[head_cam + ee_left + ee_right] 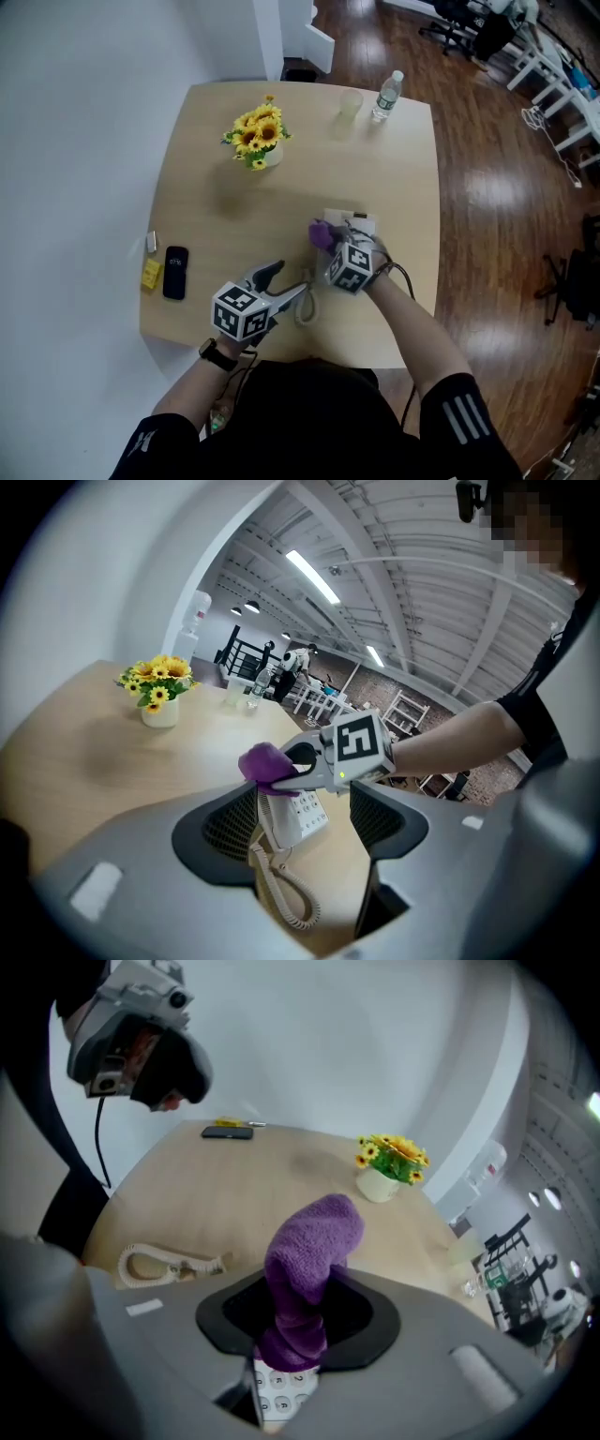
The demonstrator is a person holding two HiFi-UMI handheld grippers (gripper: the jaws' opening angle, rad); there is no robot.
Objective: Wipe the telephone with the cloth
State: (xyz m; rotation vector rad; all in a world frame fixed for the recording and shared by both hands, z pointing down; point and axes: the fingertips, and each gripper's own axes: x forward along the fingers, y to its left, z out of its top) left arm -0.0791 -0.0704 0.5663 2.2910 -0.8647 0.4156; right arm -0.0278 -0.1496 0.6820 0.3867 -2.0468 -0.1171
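A white telephone lies on the wooden table, right of centre; its keypad shows just under my right gripper. That right gripper is shut on a purple cloth, which sticks up between its jaws and rests over the telephone's near end. In the left gripper view the cloth lies against the handset. My left gripper is open, a little short of the telephone, with nothing held. The coiled cord loops on the table near it.
A pot of sunflowers stands at the back left. A clear cup and a water bottle are at the far edge. A black mobile phone and a yellow item lie near the left edge.
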